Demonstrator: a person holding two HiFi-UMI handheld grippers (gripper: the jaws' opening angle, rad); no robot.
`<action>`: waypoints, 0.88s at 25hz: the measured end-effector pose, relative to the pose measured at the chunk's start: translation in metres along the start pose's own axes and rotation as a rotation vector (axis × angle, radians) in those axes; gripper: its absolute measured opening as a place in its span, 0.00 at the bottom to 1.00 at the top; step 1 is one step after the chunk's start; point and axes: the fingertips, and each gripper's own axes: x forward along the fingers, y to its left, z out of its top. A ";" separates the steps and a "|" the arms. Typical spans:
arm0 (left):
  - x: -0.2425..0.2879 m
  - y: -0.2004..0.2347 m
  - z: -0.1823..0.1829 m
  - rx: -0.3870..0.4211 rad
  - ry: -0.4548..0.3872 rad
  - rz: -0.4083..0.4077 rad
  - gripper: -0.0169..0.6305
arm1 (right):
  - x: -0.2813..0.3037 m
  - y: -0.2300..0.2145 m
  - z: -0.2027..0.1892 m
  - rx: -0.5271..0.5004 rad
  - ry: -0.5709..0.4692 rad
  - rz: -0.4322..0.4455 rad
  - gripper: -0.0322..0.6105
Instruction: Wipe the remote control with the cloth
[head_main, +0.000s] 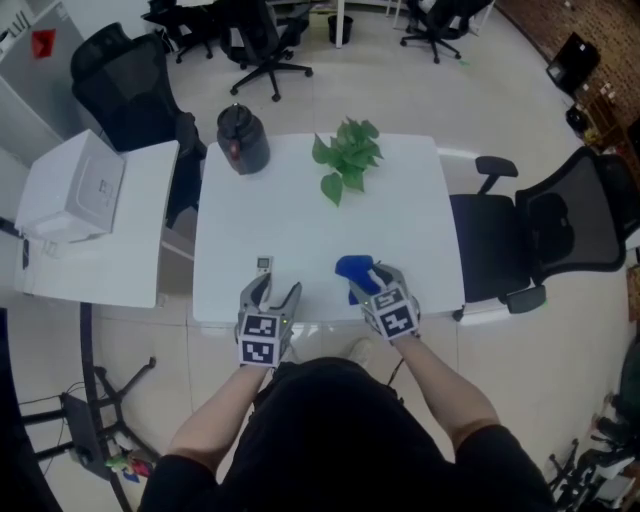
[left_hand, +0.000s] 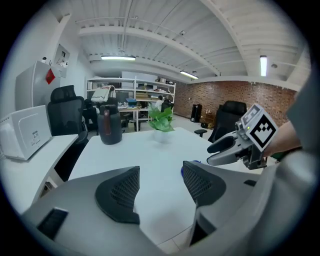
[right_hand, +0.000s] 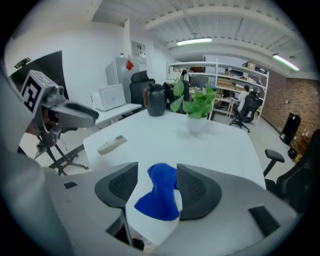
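A small white remote control (head_main: 264, 265) (right_hand: 111, 144) lies on the white table (head_main: 300, 215), just beyond my left gripper (head_main: 276, 290) (left_hand: 160, 175). That gripper is open and holds nothing. A blue cloth (head_main: 352, 268) (right_hand: 160, 195) lies crumpled on the table near its front edge. My right gripper (head_main: 380, 282) (right_hand: 156, 172) straddles the cloth with its jaws wide apart. Bare table shows between the cloth and the left pad (right_hand: 120, 185). The remote is off to the left of the cloth, apart from it.
A potted green plant (head_main: 346, 160) and a black jug (head_main: 242, 138) stand at the table's far side. A black office chair (head_main: 540, 235) is at the right. A lower white desk carrying a white box (head_main: 70, 190) adjoins the left side.
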 end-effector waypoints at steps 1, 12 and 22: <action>-0.003 -0.004 0.009 0.006 -0.022 -0.017 0.45 | -0.012 0.006 0.014 0.003 -0.049 0.013 0.43; -0.036 -0.032 0.066 0.106 -0.180 -0.081 0.15 | -0.090 0.065 0.102 0.004 -0.326 0.106 0.10; -0.048 -0.054 0.085 0.206 -0.236 -0.128 0.03 | -0.106 0.085 0.119 -0.037 -0.372 0.137 0.07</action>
